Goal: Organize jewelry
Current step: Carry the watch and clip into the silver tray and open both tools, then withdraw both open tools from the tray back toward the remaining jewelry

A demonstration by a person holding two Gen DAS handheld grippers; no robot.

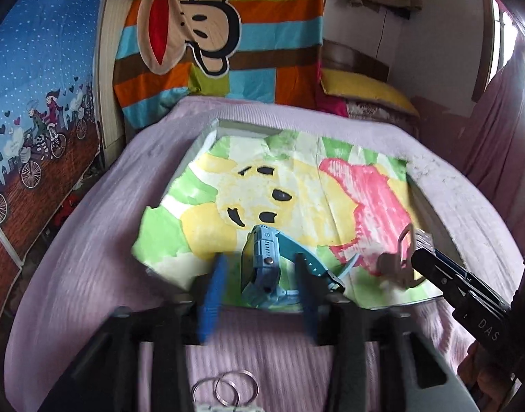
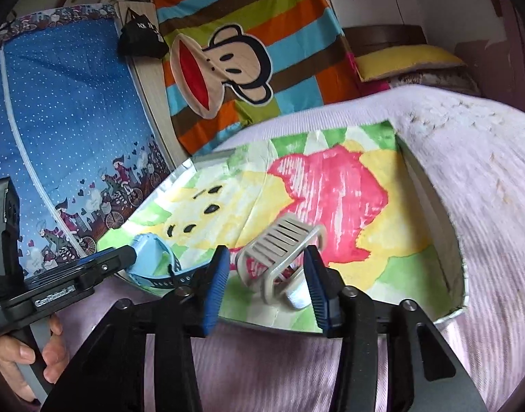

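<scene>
Two pieces are lying in the tray (image 2: 430, 213) near its front edge, blue watch (image 1: 262, 261) between my wide left gripper (image 1: 259, 292), grey bracelet (image 2: 279, 250) between my wide right gripper (image 2: 266, 285), while I am judging the rings (image 1: 224, 389) on the bedcover (image 1: 73, 274) remain.

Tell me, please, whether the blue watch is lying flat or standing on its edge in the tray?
On its edge: the blue watch stands tipped on the tray's painted liner, strap looped beneath it, between the open fingers of the left gripper.
</scene>
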